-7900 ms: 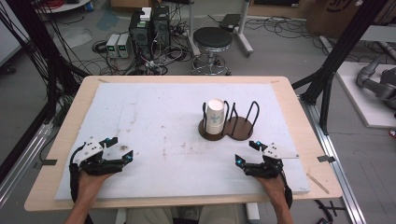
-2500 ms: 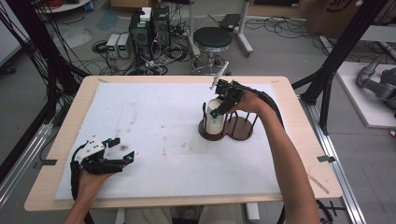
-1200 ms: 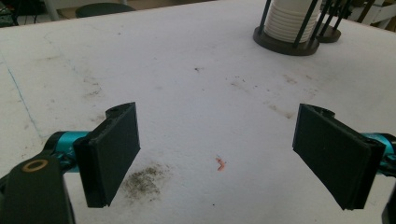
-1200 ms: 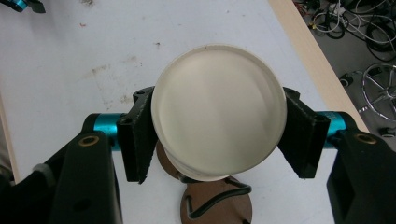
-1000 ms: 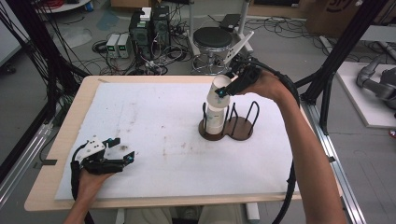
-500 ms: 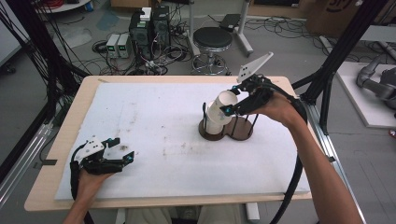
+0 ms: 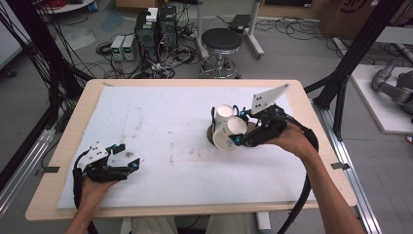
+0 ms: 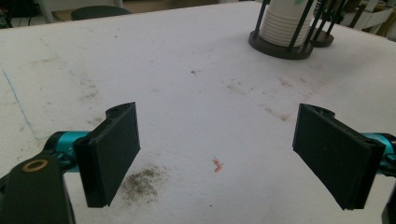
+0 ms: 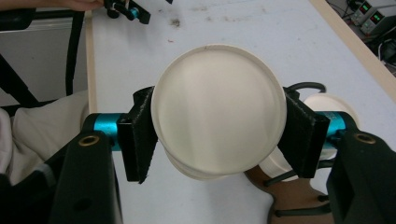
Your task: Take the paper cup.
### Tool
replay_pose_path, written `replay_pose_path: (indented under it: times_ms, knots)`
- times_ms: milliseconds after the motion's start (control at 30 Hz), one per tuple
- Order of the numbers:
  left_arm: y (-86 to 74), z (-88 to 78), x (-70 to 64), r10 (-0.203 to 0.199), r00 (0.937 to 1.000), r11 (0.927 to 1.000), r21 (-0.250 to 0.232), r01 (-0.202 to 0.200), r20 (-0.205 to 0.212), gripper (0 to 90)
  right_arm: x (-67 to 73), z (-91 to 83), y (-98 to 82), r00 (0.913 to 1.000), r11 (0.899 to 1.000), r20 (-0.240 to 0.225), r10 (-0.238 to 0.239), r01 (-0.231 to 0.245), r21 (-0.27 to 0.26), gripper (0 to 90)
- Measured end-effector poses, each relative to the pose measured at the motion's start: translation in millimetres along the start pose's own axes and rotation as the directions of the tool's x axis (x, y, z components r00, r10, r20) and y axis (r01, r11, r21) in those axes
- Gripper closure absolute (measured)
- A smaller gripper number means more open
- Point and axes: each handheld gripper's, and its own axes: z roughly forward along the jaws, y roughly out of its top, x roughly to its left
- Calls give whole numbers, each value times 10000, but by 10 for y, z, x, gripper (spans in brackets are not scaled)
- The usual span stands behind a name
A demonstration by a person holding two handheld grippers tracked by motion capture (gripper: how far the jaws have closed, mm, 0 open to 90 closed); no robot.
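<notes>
Moved: right gripper [image 7: 237, 139] carries paper cup [image 7: 229, 132] down off cup stack [image 7: 225, 113] | right: clamped on cup, stack just behind | left gripper [image 7: 127, 161]: jaws apart, nothing between

High view sits above the person's edge, looks forward and down, takes in the whole white-padded wooden table [image 7: 146, 112] plus floor clutter behind. Left gripper view rides low near the pad, looks level across it between two black jaws toward the dark round wire-post cup rack [image 8: 280, 44], which high view has at mid-table [image 7: 212, 132]. Right gripper view looks down, very close on a white paper cup [image 9: 217, 109]; high view shares it [image 7: 229, 134].
</notes>
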Motion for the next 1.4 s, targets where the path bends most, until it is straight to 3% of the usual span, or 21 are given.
replay_pose_path:
  times_ms: [333, 667, 733, 1033, 1400]
  knots:
    - [3, 8, 3, -20, 10000, 10000, 88, 20, -8, 147, 178, 154, -285, 9992, 9938, -393, 86, -129, -1103, 369]
    - [4, 11, 1, -20, 10000, 9999, 120, 20, -7, 147, 282, 313, -419, 9989, 9871, -477, -14, -62, -1599, 368]
    - [5, 14, 1, -31, 10000, 9999, 144, 31, -1, 147, 286, 344, -511, 9987, 9805, -483, 134, -225, -1952, 368]
    - [5, 12, -1, -10, 10000, 9999, 142, 10, -47, 147, 288, 391, -723, 9971, 9744, -613, 443, -566, -2175, 369]
    - [5, 14, 1, -48, 10000, 9999, 144, 48, -25, 147, 256, 432, -800, 9955, 9731, -726, 614, -758, -2175, 368]
